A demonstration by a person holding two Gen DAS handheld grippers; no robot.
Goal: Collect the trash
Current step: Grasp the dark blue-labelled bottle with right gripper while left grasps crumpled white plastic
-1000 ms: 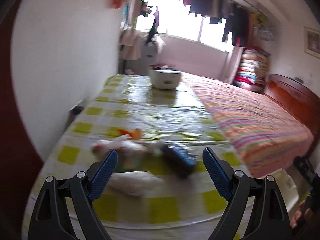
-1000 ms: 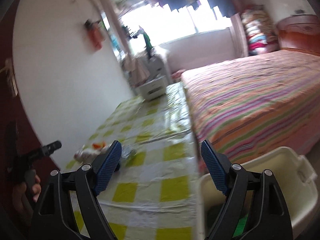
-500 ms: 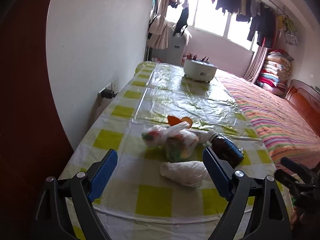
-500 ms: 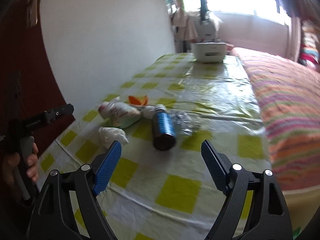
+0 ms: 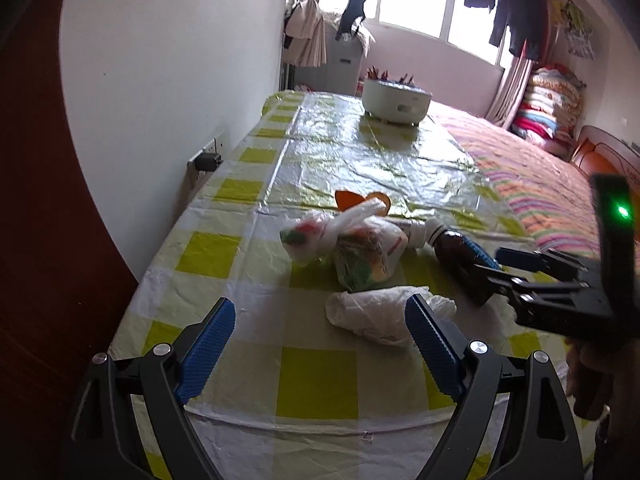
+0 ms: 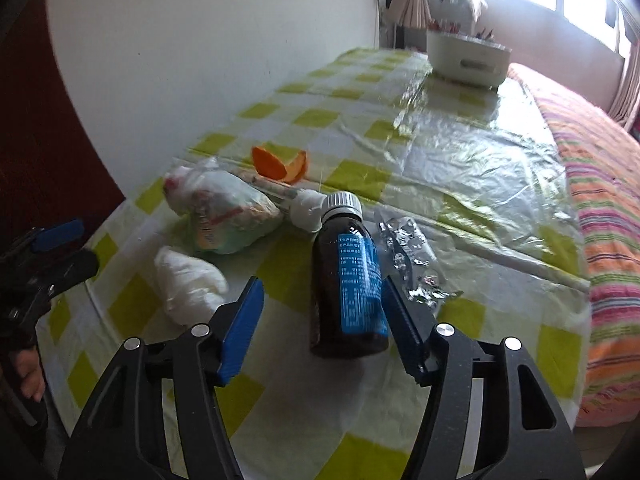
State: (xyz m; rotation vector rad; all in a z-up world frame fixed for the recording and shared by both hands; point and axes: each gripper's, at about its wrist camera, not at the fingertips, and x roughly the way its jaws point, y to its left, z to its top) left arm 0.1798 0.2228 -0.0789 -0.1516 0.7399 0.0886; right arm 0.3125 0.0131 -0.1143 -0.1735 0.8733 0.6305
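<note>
Yellow-and-white checked plastic is covering the desk (image 6: 360,412) where you are working, a striped bed (image 6: 608,216) lying along its far side. You are bringing your right gripper (image 6: 320,320) down over a brown bottle (image 6: 348,280) with a blue label and a white cap; the bottle is lying on its side, its base between the jaws, which have just been closing yet are standing partly open, the right pad just beside the label and the left pad clear of the glass. Whether the right pad is touching the bottle is hard to tell. Crumpled foil blister packs (image 6: 412,256) are lying just beside the bottle on the bed side. Toward the wall, a knotted plastic bag of scraps (image 5: 356,248) and a white tube (image 6: 280,194) are resting near pieces of orange peel (image 6: 280,166), and a crumpled white bag (image 5: 380,312) is lying nearer the desk's edge. You are holding your left gripper (image 5: 320,336) above that edge, its jaws standing wide and empty, the white bag just ahead of them. A white pot (image 5: 396,98) is sitting at the far end of the desk.
</note>
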